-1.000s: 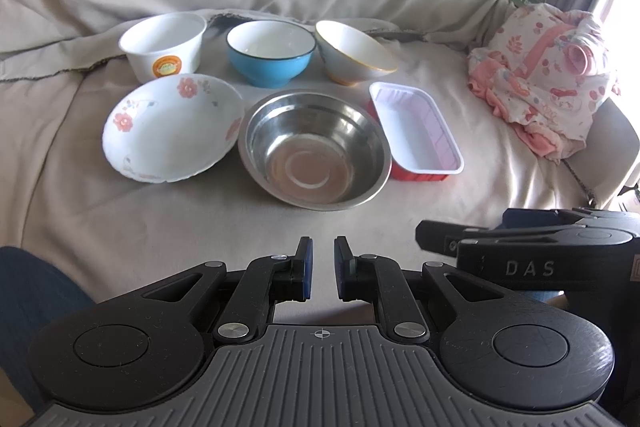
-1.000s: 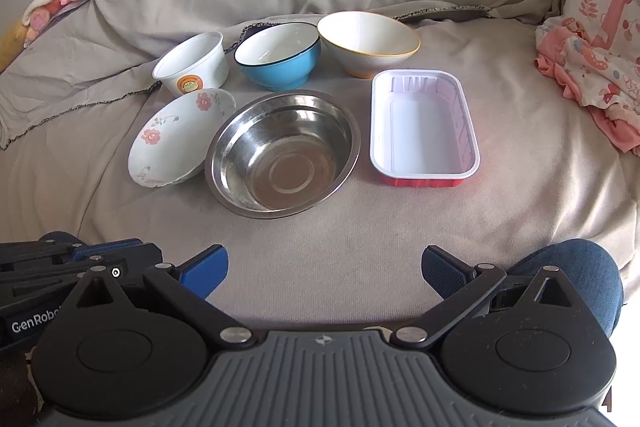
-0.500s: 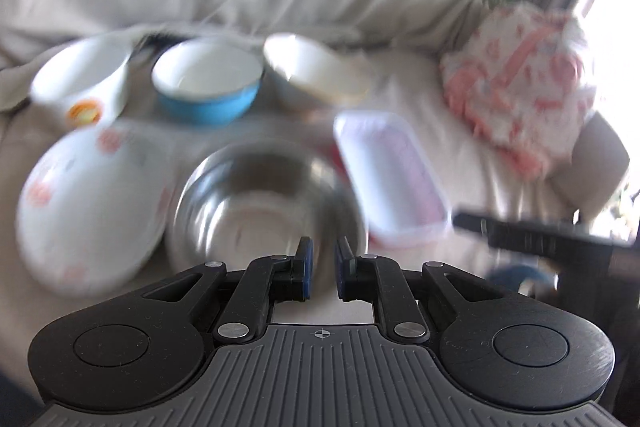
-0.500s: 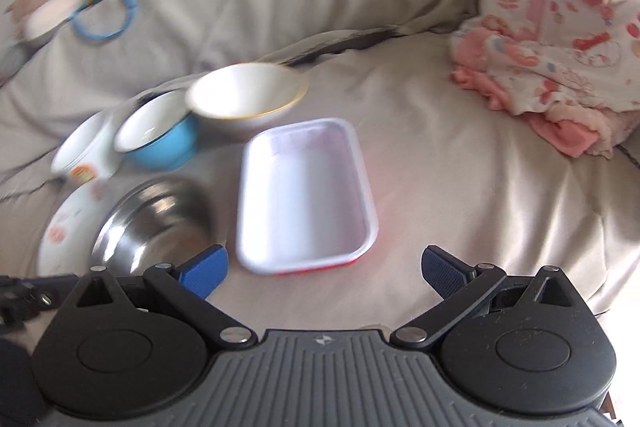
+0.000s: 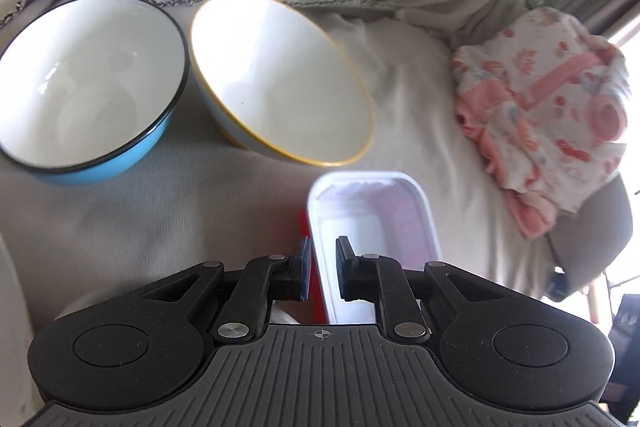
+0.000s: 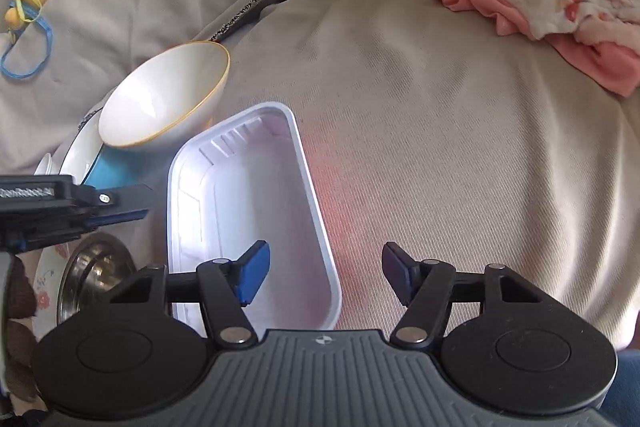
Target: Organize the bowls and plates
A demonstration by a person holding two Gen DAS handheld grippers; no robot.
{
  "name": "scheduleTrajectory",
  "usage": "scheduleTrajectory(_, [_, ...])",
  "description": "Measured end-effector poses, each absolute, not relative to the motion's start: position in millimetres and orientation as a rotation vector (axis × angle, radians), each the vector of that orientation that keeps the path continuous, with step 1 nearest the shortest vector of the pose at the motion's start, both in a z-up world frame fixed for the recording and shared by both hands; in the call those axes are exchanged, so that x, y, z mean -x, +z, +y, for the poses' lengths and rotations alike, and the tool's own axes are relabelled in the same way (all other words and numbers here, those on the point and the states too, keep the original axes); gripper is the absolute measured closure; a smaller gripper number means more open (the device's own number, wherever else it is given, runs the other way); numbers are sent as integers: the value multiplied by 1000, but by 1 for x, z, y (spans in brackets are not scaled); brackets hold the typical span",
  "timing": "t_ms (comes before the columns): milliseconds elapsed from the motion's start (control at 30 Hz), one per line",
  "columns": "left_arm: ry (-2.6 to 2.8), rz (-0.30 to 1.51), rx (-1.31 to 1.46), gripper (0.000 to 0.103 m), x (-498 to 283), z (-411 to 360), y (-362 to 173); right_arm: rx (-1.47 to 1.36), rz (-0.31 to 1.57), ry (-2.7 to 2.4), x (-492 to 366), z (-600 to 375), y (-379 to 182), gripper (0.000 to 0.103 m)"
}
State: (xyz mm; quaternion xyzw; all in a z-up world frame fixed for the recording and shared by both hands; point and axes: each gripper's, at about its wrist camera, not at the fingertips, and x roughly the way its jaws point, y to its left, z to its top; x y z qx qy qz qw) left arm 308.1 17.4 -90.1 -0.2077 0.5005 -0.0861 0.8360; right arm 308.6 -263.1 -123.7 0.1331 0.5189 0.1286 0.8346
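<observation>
The tray (image 6: 240, 211), white inside and red outside, lies on the bed (image 6: 460, 147) and is the thing both tongs are closing in on; every place below is given from it. The left tongs (image 5: 322, 269) straddle its left long wall, 1 pad outside by the red skin, 1 inside, with only a narrow gap between them (whether the pads already press the wall cannot be told, so treat it as not yet gripped). The right tongs (image 6: 324, 275) stand half spread and have just been narrowing, with the tray's right long wall and near corner between the pads but untouched. The yellow-rimmed bowl (image 6: 168, 95) sits just beyond the tray's far left corner, tipped on the soft bed, and the blue bowl (image 5: 88, 87) lies further left of that. The steel bowl (image 6: 96, 267) is just left of the tray's near end. To do this well, I would seat each wall deep between the pads before squeezing, since a thin plastic rim likely flexes. Close both sides evenly, then lift level and straight up, clear of the tipped bowl, before carrying it anywhere.
</observation>
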Motion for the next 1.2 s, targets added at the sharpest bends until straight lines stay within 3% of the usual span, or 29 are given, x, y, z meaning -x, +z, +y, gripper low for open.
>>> scheduleTrajectory(200, [-186,1124,456,86,-329,7,-111,-323,1262,354,-339,-258,-139,39])
scheduleTrajectory(300, [-223,1151,523,81,-336,-1,-118,-358,1224,410,-340,-264,-131,38])
scheduleTrajectory(633, [-375,1072,567,81,-370,-41,-108,-300,992,225,-339,-300,-106,38])
scheduleTrajectory(767, [-364,984,490,81,-342,-39,-79,-388,1013,225,-342,-326,-107,28])
scheduleTrajectory(1033, [-100,850,408,81,-231,46,-30,-303,794,239,-314,-299,-75,26])
scheduleTrajectory(1200, [111,833,445,81,-174,99,-40,-288,840,458,-278,-242,-78,21])
